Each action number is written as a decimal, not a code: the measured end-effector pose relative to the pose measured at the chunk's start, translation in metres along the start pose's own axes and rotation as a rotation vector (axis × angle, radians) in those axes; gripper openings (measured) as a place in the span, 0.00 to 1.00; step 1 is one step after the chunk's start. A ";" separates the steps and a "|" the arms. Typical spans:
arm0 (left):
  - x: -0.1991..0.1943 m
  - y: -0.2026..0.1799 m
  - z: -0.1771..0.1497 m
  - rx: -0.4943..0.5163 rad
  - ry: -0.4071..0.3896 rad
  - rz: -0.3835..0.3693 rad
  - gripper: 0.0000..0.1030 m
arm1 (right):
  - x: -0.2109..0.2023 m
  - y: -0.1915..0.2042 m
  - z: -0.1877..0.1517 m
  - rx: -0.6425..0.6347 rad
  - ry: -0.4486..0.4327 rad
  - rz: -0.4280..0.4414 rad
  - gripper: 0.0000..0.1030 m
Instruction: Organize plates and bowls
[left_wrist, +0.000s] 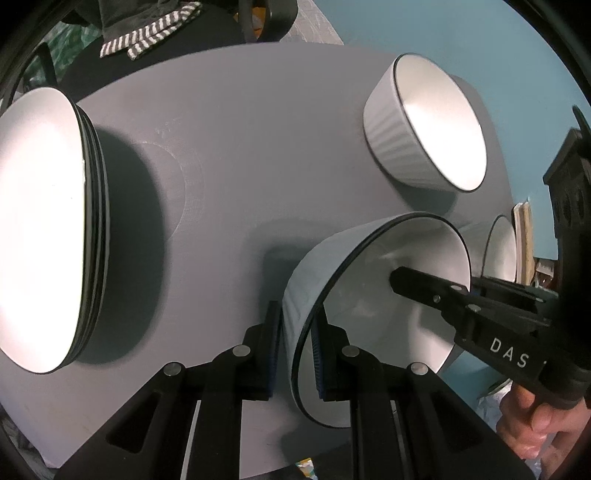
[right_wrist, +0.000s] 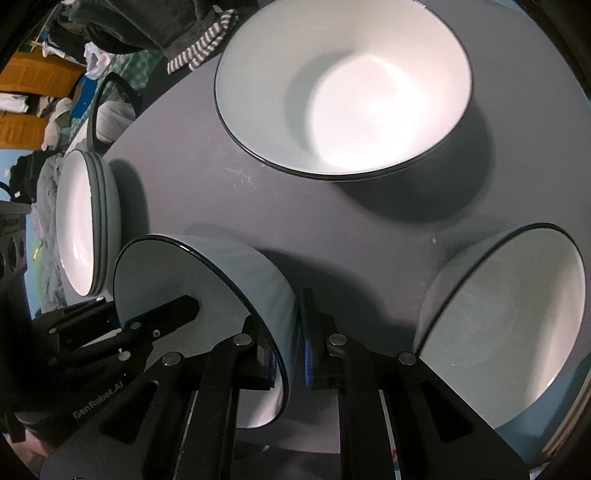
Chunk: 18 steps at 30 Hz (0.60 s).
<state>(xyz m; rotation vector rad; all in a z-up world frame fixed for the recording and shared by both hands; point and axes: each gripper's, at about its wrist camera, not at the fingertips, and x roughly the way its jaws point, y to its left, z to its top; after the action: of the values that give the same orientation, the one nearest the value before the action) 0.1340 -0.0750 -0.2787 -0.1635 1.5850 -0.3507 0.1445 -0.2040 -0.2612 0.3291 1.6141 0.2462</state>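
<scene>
A pale bowl with a dark rim (left_wrist: 369, 317) stands near the table's front edge, and both grippers grip it on opposite sides. My left gripper (left_wrist: 297, 332) is shut on its near rim, one pad outside the wall and one inside. In the right wrist view the same bowl (right_wrist: 177, 273) is at lower left, and my right gripper (right_wrist: 290, 350) is shut on its rim in the same way. Each view shows the other gripper's finger reaching inside the bowl. Whether the bowl rests on the grey table (left_wrist: 240, 166) I cannot tell.
A stack of dark-rimmed plates (left_wrist: 48, 229) (right_wrist: 85, 221) sits at the left. A ribbed white bowl (left_wrist: 424, 125) stands at the far side. Another bowl (right_wrist: 506, 306) stands close on the right. A striped cloth (left_wrist: 147, 33) lies beyond the table.
</scene>
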 end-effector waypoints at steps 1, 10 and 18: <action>-0.001 -0.002 0.000 0.001 -0.005 0.000 0.14 | -0.002 0.000 -0.001 0.003 -0.005 0.002 0.11; -0.029 -0.026 -0.002 0.038 -0.068 -0.024 0.14 | -0.046 -0.004 -0.002 0.023 -0.064 0.013 0.11; -0.052 -0.029 0.020 0.083 -0.129 -0.034 0.14 | -0.077 -0.017 0.010 0.019 -0.113 0.009 0.11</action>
<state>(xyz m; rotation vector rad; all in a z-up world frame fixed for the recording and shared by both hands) 0.1535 -0.0879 -0.2200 -0.1462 1.4394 -0.4231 0.1577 -0.2478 -0.1962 0.3590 1.5048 0.2152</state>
